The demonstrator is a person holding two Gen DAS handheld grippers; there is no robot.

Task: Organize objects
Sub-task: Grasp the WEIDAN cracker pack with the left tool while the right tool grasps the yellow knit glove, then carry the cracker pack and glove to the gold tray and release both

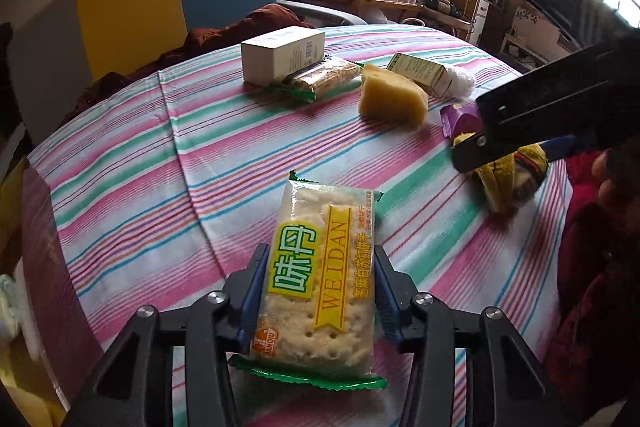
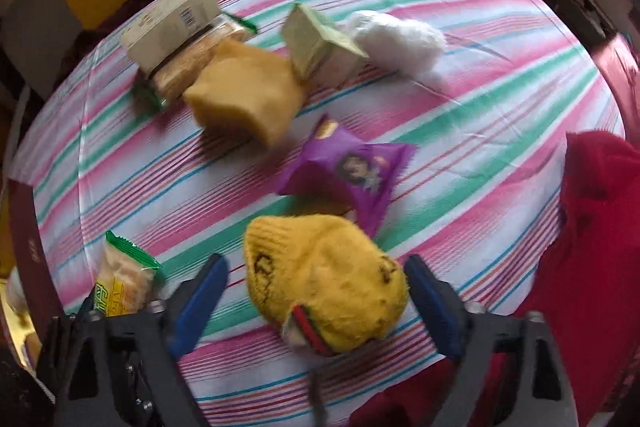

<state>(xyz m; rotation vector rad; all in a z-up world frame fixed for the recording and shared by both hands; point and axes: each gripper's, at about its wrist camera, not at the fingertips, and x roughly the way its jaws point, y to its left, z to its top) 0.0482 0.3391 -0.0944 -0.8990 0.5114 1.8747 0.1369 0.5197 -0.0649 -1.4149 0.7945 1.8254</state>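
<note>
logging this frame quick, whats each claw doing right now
Left claw: shut on the cracker packet.
Right claw: open, fingers either side of the yellow knit hat, not gripping it.

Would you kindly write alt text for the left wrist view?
The left gripper clamps a cracker packet above a striped tablecloth. Farther back lie a white box, a second cracker packet and a yellow sponge; the right gripper reaches in over a yellow sock.

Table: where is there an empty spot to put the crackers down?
Bare cloth lies between the held crackers, the white box and the table's left edge. It is crowded at the back, around the yellow sponge, and by the yellow hat.
</note>
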